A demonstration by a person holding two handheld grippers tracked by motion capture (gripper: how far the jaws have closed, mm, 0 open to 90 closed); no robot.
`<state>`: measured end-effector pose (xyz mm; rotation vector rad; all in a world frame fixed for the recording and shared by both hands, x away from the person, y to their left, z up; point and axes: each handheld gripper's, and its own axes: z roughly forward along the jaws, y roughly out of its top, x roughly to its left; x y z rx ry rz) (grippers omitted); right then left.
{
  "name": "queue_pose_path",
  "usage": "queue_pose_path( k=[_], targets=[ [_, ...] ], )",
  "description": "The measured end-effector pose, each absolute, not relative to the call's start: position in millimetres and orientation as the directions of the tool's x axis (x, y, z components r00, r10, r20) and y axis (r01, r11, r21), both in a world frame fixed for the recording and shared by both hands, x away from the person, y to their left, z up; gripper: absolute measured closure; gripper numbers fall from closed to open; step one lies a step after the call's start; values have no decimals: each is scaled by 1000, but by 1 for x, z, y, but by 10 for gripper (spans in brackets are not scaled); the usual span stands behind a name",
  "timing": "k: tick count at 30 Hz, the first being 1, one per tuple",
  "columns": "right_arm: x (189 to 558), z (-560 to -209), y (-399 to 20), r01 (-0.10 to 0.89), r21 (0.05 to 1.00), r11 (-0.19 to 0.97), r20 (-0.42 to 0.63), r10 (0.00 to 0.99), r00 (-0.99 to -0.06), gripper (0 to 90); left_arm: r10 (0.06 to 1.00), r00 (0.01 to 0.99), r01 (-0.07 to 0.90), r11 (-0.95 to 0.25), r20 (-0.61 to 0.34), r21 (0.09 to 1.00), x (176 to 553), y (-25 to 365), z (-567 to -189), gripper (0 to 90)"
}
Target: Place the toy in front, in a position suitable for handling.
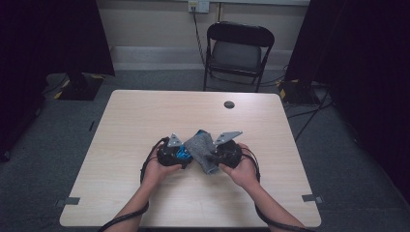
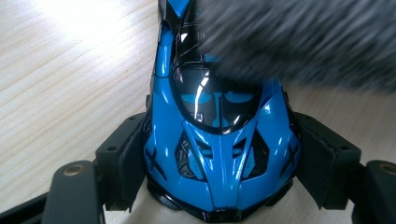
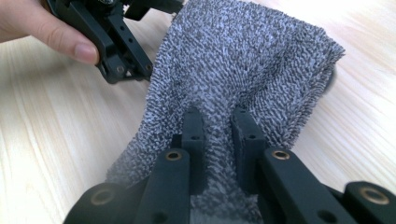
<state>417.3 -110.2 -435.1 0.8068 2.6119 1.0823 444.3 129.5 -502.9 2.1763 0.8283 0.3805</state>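
While both hands work at the near middle of the bench, the scene reads so:

Toy car: a blue toy car (image 2: 219, 154) sits nose-first between the pads of the left tool (image 1: 170, 151), which is clamped on its sides just above the bench (image 1: 145, 116).

Sock: a grey knitted sock (image 3: 243, 70) hangs between the two tools, its upper edge draped over the far end of the car; in the high view it (image 1: 202, 150) lies between the hands.

Right tool: the right tool (image 3: 219, 135) is clenched on a fold of the sock, jaws nearly together with the fabric pinched between them.

In the way: the sock covers the car's far end; the left tool's black frame and a fingertip sit just beside the sock's edge.

Around: a round dark hole (image 1: 229, 104) in the bench's far side, well apart; a folding chair (image 1: 239, 50) beyond the bench; cables on the floor.
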Motion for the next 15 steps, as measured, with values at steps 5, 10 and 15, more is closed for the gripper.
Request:
queue_pose_path(
  k=[5, 10, 15],
  targets=[
    [429, -444, -94, 416, 679, 605, 40, 535, -844, 775, 668, 744, 442, -498, 5, 746, 444, 129, -503, 256],
    [435, -447, -84, 423, 658, 623, 38, 533, -845, 775, 667, 745, 440, -498, 6, 747, 444, 129, -503, 256],
    [439, -450, -84, 439, 657, 613, 61, 538, -841, 767, 667, 745, 440, -498, 6, 747, 444, 129, -503, 256]
  ],
)
